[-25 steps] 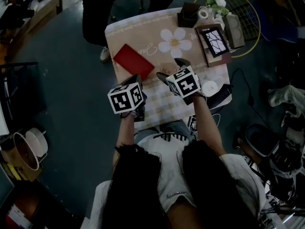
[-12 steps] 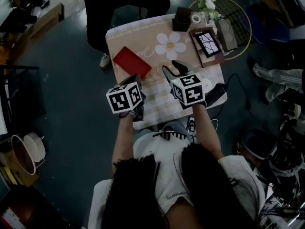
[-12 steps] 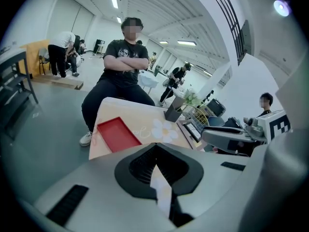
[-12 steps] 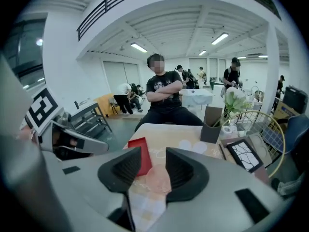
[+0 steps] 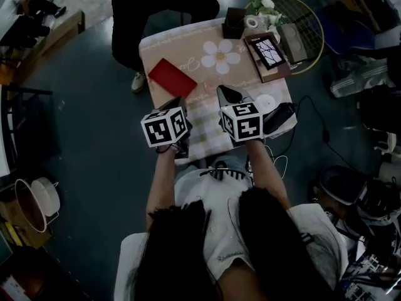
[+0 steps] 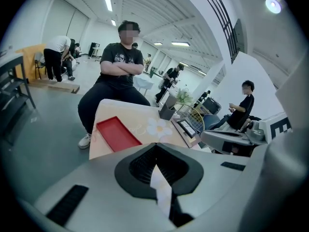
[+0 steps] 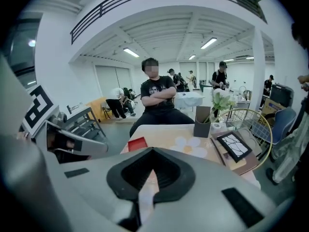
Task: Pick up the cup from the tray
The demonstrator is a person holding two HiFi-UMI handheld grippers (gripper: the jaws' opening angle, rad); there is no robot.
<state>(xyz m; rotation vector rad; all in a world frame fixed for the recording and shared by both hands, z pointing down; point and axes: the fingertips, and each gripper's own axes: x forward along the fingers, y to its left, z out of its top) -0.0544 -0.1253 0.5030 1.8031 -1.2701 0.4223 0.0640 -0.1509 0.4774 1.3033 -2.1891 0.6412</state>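
Note:
The red tray (image 5: 172,78) lies flat on the left part of the tan table (image 5: 188,55) and looks bare; it also shows in the left gripper view as the red tray (image 6: 116,133) and small in the right gripper view (image 7: 137,143). I make out no cup on it in any view. My left gripper (image 5: 178,105) hovers at the tray's near corner with its jaws together and nothing held (image 6: 156,161). My right gripper (image 5: 225,95) hangs over the table's middle, to the right of the tray, jaws shut and nothing between them (image 7: 153,170).
A person with crossed arms (image 6: 118,66) sits at the table's far side. A framed picture (image 5: 268,52), a dark box (image 5: 235,22), flowers (image 5: 260,2) and a wire rack (image 5: 301,24) crowd the far right. A white round thing (image 5: 265,103) and a black object (image 5: 279,116) lie by the right edge.
The right gripper's jaws were spread wide a second ago and have since come together. Both grippers have stayed over the table's near half; the view has shifted slightly.

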